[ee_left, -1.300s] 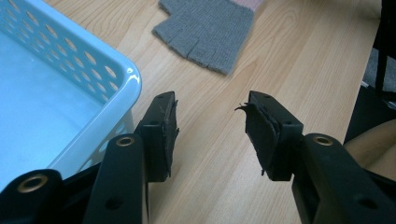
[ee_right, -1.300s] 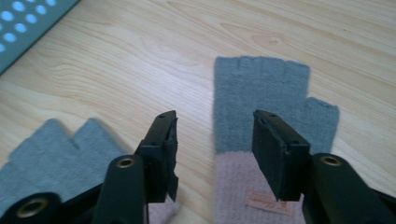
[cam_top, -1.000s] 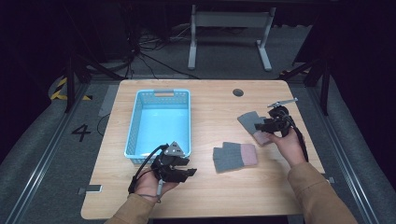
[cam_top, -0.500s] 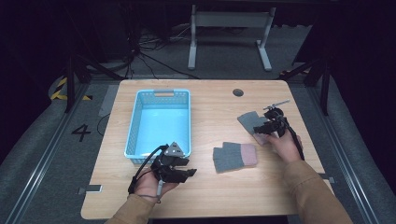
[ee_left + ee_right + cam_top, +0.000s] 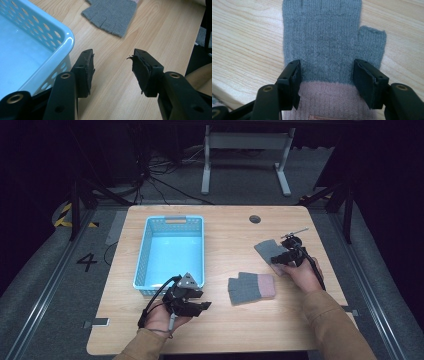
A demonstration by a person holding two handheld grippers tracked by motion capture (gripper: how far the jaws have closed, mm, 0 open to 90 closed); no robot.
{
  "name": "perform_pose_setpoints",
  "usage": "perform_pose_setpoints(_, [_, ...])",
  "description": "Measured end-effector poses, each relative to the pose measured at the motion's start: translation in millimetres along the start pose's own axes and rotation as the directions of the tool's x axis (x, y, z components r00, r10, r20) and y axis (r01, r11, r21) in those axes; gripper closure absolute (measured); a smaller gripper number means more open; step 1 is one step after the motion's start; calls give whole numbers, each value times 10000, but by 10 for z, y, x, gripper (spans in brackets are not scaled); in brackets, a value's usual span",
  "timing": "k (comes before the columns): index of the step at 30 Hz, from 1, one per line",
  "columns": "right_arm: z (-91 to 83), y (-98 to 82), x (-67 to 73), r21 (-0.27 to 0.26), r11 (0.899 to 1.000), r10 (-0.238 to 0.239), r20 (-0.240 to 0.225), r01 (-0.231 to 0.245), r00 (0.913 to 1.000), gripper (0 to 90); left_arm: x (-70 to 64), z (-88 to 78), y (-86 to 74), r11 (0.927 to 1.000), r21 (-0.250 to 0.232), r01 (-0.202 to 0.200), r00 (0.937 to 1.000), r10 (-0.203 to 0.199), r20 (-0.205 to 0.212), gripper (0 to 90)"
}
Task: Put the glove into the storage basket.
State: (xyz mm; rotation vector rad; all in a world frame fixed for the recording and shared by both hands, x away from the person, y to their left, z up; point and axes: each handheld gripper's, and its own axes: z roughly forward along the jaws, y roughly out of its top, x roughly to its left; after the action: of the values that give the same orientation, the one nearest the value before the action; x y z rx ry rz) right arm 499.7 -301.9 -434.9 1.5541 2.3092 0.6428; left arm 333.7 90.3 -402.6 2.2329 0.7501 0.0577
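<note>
The right gripper (image 5: 325, 82), jaws spread and empty, straddles the grey glove (image 5: 322, 37) at frame centre, positioned for gripping it. The left gripper (image 5: 112, 72) idles, released, lower frame, beside the blue basket (image 5: 62, 37).

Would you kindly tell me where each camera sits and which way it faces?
High view: above the person's side, facing forward-down on the table; both forearms show.
Left gripper view: on the left claw, facing table and basket; open jaws show.
Right gripper view: on the right claw, facing down at a glove.
High and left views share the basket.
</note>
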Motion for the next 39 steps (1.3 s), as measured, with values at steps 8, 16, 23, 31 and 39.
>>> perform_pose_setpoints(8, [-6, 2, 26, 62, 10000, 22, 154, -23, 9999, 503, 2, 4, -2, 10000, -22, 21, 10000, -21, 8, 522])
perform_pose_setpoints(16, [-27, 13, 72, 184, 9998, 16, 168, -19, 9999, 712, -3, 12, -2, 10000, 16, -11, 10000, 11, -2, 522])
perform_pose_setpoints(23, [-50, 20, 94, 189, 9998, -97, 197, 93, 9998, 774, 0, 13, -6, 10000, -46, 23, 10000, -23, 12, 522])
perform_pose_setpoints(31, [-187, 20, 99, -104, 9996, -268, 55, 268, 9996, 781, -3, 20, 24, 10000, 18, -22, 10000, 22, 63, 522])
perform_pose_setpoints(39, [-468, 61, 134, -634, 9951, -771, -75, 764, 9970, 775, -10, 33, 33, 10000, -50, -72, 9999, 72, 93, 522])
